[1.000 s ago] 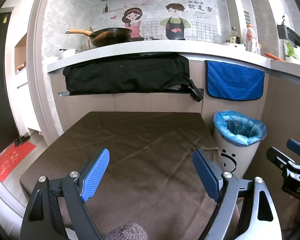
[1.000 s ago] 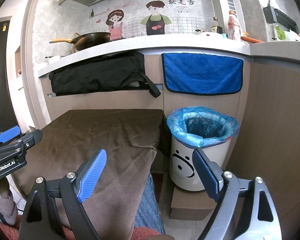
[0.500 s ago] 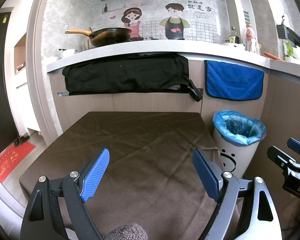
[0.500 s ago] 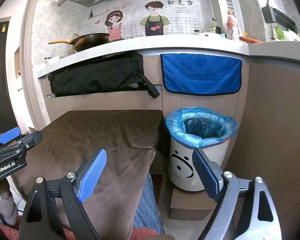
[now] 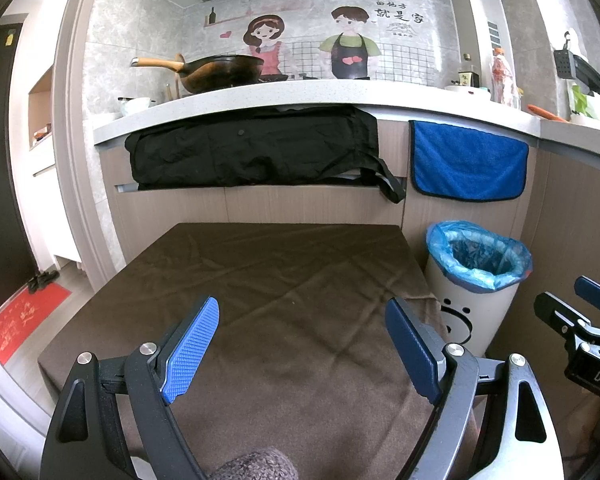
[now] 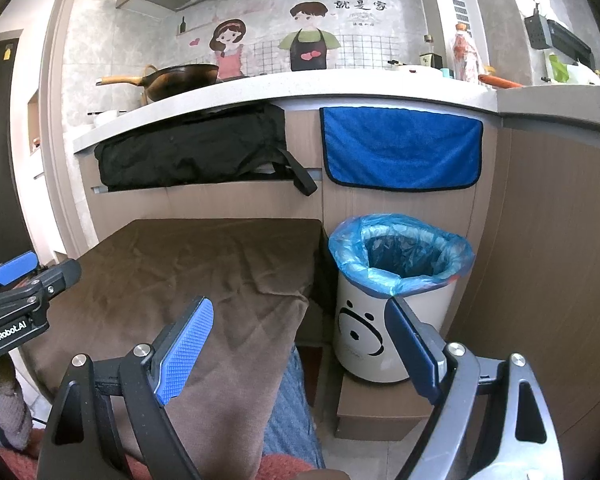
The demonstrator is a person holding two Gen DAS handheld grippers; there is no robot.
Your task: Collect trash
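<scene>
A white trash bin [image 5: 466, 312] [image 6: 366, 328] with a smiley face and a blue liner stands on a low box at the right edge of the brown-clothed table [image 5: 284, 304] [image 6: 204, 264]. My left gripper [image 5: 302, 350] hovers open over the table's near part, nothing between its blue pads. My right gripper [image 6: 300, 350] is open too, hanging over the table's right corner, with the bin just beyond its right finger. No loose trash shows on the cloth. Each gripper appears at the edge of the other's view.
Behind the table runs a kitchen counter [image 5: 300, 98] with a wok [image 5: 216, 72]; a black cloth [image 5: 256, 152] and a blue towel [image 5: 468, 168] hang from its front. A wooden panel [image 6: 552, 240] closes off the right. A red mat [image 5: 20, 320] lies on the floor at left.
</scene>
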